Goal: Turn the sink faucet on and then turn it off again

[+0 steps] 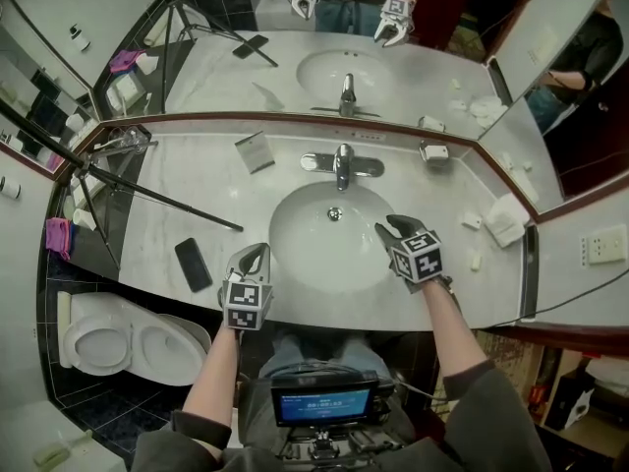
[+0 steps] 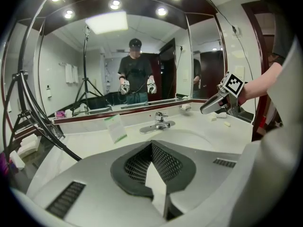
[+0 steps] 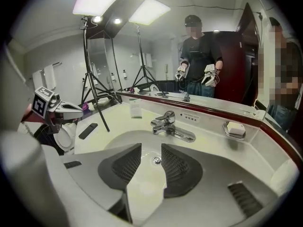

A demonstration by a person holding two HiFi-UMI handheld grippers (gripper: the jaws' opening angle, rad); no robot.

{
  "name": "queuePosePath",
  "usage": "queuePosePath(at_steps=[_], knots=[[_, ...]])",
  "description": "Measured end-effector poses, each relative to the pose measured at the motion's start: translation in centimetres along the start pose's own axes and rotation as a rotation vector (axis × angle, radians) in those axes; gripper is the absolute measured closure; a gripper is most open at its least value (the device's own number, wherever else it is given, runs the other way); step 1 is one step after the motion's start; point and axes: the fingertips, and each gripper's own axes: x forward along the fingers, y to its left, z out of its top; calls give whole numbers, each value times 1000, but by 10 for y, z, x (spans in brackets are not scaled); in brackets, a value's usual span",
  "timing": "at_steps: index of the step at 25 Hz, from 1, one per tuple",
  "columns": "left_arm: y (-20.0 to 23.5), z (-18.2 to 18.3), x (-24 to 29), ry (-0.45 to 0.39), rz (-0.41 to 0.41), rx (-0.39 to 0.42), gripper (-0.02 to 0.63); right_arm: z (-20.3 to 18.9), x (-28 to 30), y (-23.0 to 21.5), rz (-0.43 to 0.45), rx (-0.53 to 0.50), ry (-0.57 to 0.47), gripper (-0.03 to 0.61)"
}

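Over the sink [image 1: 295, 239], right claw [image 1: 386, 228] parted, left claw [image 1: 256, 253] closed

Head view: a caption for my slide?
Left gripper shut, right gripper open, both at the sink facing the faucet.

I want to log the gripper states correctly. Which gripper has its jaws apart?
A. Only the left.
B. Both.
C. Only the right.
C: the right gripper shows the sink drain through its gap, while the left gripper has its jaws together.
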Motion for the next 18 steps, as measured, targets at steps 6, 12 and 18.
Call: queuePosePath(at_steps=[6, 12, 18], knots=[[2, -7, 2, 16, 7, 0, 612, 18, 23, 1, 66, 61, -23, 400], [2, -11, 2, 34, 10, 11, 612, 44, 53, 3, 130, 143, -50, 365], [2, -20, 3, 55, 8, 31, 612, 68, 90, -3, 210, 380, -108, 357]])
